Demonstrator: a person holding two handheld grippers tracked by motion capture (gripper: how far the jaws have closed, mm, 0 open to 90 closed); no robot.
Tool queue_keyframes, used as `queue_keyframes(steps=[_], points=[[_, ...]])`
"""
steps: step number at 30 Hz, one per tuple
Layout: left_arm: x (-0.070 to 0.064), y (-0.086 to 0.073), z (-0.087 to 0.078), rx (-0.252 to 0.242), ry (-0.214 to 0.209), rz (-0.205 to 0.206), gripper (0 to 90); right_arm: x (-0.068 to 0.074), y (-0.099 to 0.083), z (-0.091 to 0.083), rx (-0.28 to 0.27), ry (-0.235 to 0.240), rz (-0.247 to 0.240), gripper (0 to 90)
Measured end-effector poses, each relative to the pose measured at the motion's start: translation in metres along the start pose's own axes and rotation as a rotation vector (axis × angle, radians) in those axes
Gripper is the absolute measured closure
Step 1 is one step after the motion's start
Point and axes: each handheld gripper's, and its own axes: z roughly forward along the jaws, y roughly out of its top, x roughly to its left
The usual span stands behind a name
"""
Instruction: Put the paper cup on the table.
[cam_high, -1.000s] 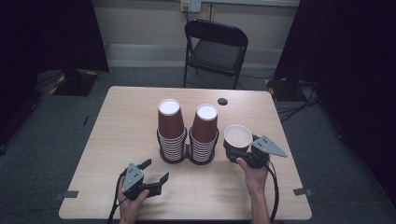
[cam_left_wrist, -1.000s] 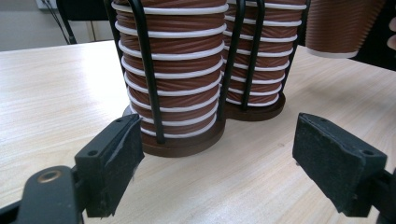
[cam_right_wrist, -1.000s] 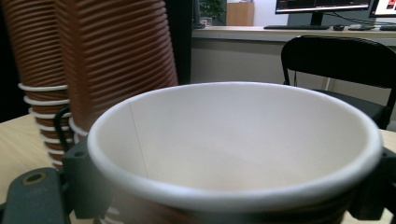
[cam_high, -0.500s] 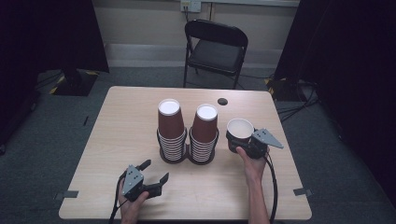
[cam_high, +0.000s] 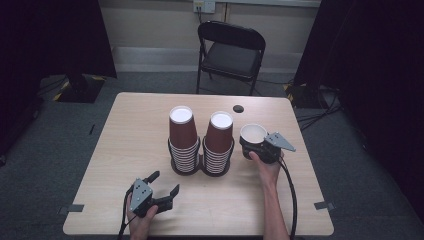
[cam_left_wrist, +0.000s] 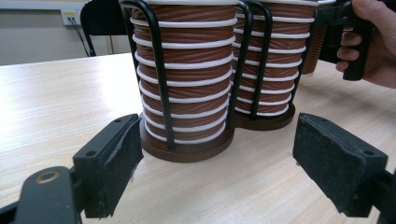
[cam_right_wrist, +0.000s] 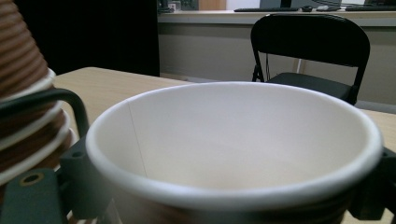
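1. High view: on the wooden surface (cam_high: 125, 130), two stacks of brown paper cups (cam_high: 181, 135) side by side in a black wire holder (cam_high: 200, 167). Just right of the stacks, a single cup (cam_high: 253, 135) upright, clamped in the right gripper (cam_high: 252, 149). Near the front edge, well apart from the holder, the left gripper (cam_high: 162, 187) with jaws spread, holding nothing. Behind the surface, a black folding chair (cam_high: 231, 50).
2. Left gripper view: jaws wide apart over bare wood, facing the holder (cam_left_wrist: 159, 70) and its ribbed stacks (cam_left_wrist: 187, 56).
3. Right gripper view: white cup interior (cam_right_wrist: 233, 140) close up between the jaws, held beside a stack (cam_right_wrist: 21, 70).
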Motion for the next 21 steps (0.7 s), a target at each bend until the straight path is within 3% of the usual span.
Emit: queue_keyframes(steps=[6,11,17,21], points=[[0.001,0.0,-0.001,-0.007,0.001,-0.004,15.5,-0.005,-0.009,0.004,0.023,-0.008,0.003,9.9],[0.0,0.0,0.0,-0.006,0.006,0.003,15.8,-0.006,-0.012,0.0,0.02,-0.014,0.035,9.6],[0.0,0.0,-0.001,-0.008,0.005,-0.001,15.9,-0.005,-0.013,-0.008,0.042,-0.012,0.02,9.4],[-0.002,0.0,0.0,-0.001,-0.003,0.023,15.8,-0.005,-0.013,-0.011,0.063,-0.02,0.015,8.9]])
